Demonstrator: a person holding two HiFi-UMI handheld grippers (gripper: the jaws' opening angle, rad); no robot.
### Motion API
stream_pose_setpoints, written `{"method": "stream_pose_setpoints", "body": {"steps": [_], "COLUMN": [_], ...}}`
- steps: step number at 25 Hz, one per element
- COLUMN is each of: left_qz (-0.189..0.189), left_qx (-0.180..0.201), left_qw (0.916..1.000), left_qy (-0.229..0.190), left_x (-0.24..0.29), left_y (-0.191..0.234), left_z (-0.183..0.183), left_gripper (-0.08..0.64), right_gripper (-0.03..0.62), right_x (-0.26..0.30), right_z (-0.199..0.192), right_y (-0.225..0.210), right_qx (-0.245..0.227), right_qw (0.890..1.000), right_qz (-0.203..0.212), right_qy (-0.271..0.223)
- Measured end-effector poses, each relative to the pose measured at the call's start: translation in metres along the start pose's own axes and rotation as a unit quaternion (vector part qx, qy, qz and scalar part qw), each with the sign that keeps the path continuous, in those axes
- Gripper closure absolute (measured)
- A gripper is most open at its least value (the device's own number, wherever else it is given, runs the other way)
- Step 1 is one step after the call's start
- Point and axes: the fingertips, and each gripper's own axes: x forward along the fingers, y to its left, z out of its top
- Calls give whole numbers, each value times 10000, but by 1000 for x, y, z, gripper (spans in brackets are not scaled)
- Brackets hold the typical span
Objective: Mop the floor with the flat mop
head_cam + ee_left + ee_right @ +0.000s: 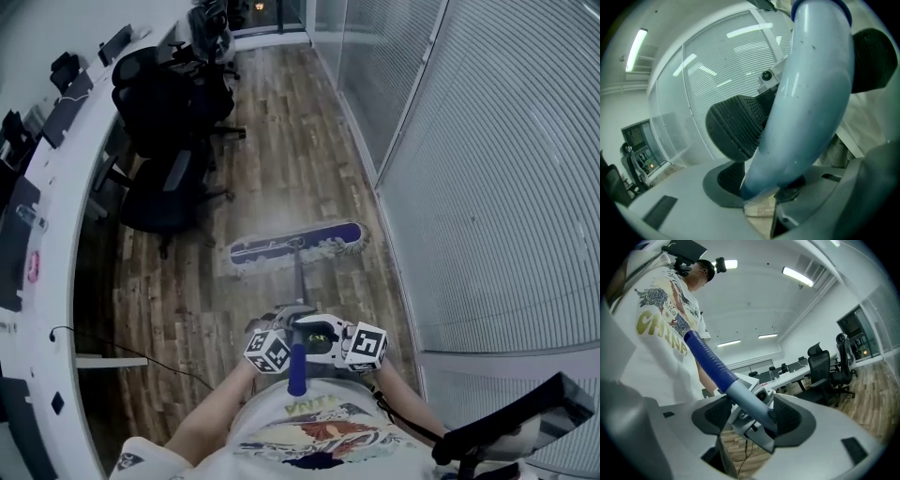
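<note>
The flat mop's blue head (pixel 295 246) lies flat on the wooden floor ahead of me, and its grey handle (pixel 299 281) runs back to my hands. My left gripper (pixel 279 339) and right gripper (pixel 345 339) meet on the handle just above its blue grip (pixel 297 370). In the left gripper view the left gripper (pixel 801 93) is shut on the pale handle (pixel 811 108), with a ribbed pad (pixel 733 126) against it. In the right gripper view the right gripper (pixel 754 416) is closed on the grey shaft (pixel 747 401) below the blue grip (pixel 707 359).
Black office chairs (pixel 167 112) stand along a long white desk (pixel 66 164) on the left. A glass wall with blinds (pixel 487 187) runs down the right side. A thin cable (pixel 141 354) lies on the floor near the desk. The wooden aisle (pixel 281 122) stretches ahead.
</note>
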Motion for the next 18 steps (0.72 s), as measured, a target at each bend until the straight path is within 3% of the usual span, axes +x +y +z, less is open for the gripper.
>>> {"method": "stream_pose_setpoints", "body": {"steps": [5,9,13,18], "left_qz": [211,296,233,121], "left_qx": [-54,-113,66,259], "left_qw": [9997,9994,9991,9986], "left_qy": [74,110,341,452], "left_x": [45,80,96,93], "left_y": [93,136,137,107], "left_z": [2,6,-3,1], "left_gripper": [474,474,476,476], "right_gripper": [327,327,327,327], "right_x": [-22,-43,-52,-57], "right_z": [34,45,39,24], "right_y": [-91,-141,-150,-123], "right_qx": [10,8,-7,1], "right_qw": [9999,9998,9998,9996], "right_qz": [83,168,190,98], "right_qy": [-135,-74,108,251]}}
